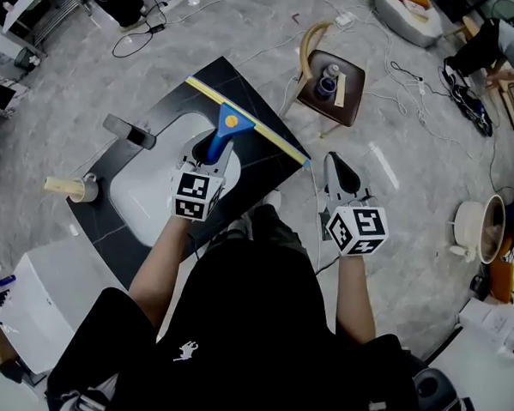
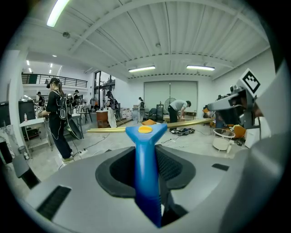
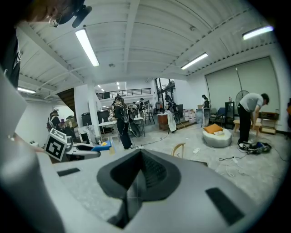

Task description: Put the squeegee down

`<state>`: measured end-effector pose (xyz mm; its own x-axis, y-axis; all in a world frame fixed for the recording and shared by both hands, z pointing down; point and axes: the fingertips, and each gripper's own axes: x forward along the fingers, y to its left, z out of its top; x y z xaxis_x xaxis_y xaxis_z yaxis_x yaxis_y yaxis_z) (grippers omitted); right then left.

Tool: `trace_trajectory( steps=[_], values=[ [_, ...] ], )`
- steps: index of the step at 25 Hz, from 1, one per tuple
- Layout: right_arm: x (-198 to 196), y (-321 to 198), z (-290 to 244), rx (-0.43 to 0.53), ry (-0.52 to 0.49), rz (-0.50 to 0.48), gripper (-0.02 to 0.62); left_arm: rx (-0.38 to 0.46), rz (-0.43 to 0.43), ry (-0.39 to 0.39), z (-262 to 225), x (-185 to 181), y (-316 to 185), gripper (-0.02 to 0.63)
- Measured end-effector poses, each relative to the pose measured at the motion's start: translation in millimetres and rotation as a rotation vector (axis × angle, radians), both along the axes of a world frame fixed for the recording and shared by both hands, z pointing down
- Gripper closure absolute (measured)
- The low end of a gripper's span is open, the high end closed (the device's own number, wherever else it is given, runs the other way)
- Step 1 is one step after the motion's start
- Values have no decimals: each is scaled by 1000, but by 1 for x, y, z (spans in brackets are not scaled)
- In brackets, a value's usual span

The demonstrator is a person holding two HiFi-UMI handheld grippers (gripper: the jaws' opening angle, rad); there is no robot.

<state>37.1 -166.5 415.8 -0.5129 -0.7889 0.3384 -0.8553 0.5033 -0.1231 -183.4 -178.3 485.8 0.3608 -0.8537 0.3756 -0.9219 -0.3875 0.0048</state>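
The squeegee (image 1: 224, 130) has a blue handle and a long yellow-edged blade. It hangs over the black counter (image 1: 172, 108), with its blade above the white sink's far rim (image 1: 151, 186). My left gripper (image 1: 211, 151) is shut on the blue handle, which runs up between the pads in the left gripper view (image 2: 146, 157), blade level ahead. My right gripper (image 1: 336, 164) hovers off the counter's right edge, over the floor. Its jaws are shut with nothing between them (image 3: 131, 191). The right gripper view also catches the left gripper (image 3: 82, 149) off to the left.
A dark faucet (image 1: 130, 132) stands at the sink's left, and a roll-like object with a cup (image 1: 76, 187) lies at the counter's left edge. A wooden chair (image 1: 336, 82) with a bottle stands beyond. Cables cross the floor; people work in the background (image 2: 57, 120).
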Motion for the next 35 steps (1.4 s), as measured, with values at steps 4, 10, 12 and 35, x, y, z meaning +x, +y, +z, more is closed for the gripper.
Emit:
trace_trajectory(
  steps=[4, 10, 12, 35],
  values=[
    [7, -13, 9, -19, 5, -2, 594, -41, 14, -33, 21, 8, -13, 474],
    [16, -33, 26, -56, 10, -4, 594, -75, 56, -87, 44, 18, -33, 474],
    [19, -39, 32, -68, 14, -5, 594, -90, 74, -101, 53, 20, -39, 474],
    [56, -67, 95, -212, 44, 33, 594, -229, 213, -236, 154, 49, -89, 474]
  ],
)
